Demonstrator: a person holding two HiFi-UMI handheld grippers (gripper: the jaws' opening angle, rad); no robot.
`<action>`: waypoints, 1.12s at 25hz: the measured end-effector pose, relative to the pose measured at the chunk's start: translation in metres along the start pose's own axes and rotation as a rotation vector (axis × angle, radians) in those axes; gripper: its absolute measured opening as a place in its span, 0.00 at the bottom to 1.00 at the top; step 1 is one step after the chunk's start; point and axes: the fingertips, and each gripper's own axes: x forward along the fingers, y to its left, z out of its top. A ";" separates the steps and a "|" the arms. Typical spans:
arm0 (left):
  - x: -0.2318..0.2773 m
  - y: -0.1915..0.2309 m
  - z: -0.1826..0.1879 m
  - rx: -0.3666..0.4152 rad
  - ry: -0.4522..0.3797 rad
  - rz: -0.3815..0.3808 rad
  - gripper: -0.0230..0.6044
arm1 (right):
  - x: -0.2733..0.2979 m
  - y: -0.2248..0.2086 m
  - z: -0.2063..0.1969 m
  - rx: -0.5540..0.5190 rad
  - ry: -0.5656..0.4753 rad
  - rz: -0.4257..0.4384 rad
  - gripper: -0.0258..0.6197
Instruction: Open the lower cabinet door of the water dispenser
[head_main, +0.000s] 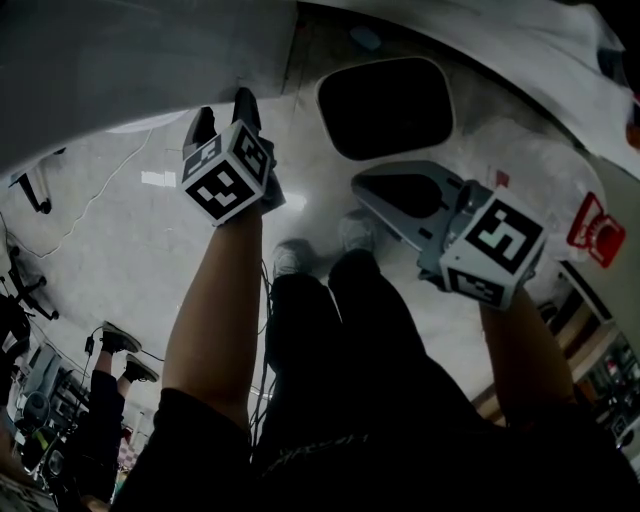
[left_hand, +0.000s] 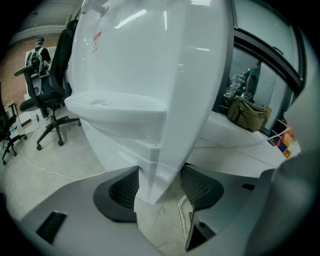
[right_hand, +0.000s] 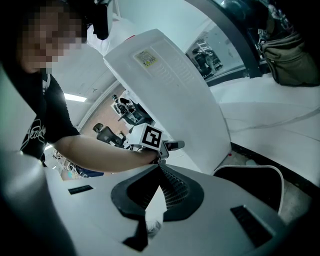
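The white water dispenser (left_hand: 140, 60) fills the left gripper view, its drip tray (left_hand: 117, 102) at the left. My left gripper (left_hand: 157, 175) is shut on the edge of the lower cabinet door (left_hand: 155, 170), which fills the gap between the two pads. In the head view the left gripper (head_main: 222, 115) reaches up against the dispenser's body (head_main: 150, 60). My right gripper (head_main: 365, 185) hangs to the right, away from the dispenser, with its jaws together and nothing in them. The right gripper view shows the right gripper (right_hand: 160, 170) pointing at the dispenser's side panel (right_hand: 170, 85) and the left gripper's marker cube (right_hand: 150, 137).
A black oval tub with a pale rim (head_main: 385, 105) stands on the floor by the dispenser. My legs and shoes (head_main: 290, 255) are below. An office chair (left_hand: 50, 100), a floor cable (left_hand: 45, 167) and a bag (left_hand: 247, 112) on a white ledge are nearby. Another person's feet (head_main: 120, 345) are at the left.
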 end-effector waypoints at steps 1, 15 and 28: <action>0.000 0.000 -0.001 0.005 0.003 0.002 0.46 | 0.000 0.000 0.000 -0.003 0.002 0.000 0.06; -0.002 0.004 -0.002 0.041 -0.017 0.003 0.41 | -0.002 -0.003 0.000 -0.010 -0.018 -0.022 0.06; -0.002 0.008 -0.006 0.074 -0.015 -0.010 0.40 | -0.002 -0.005 -0.006 0.013 -0.027 -0.029 0.06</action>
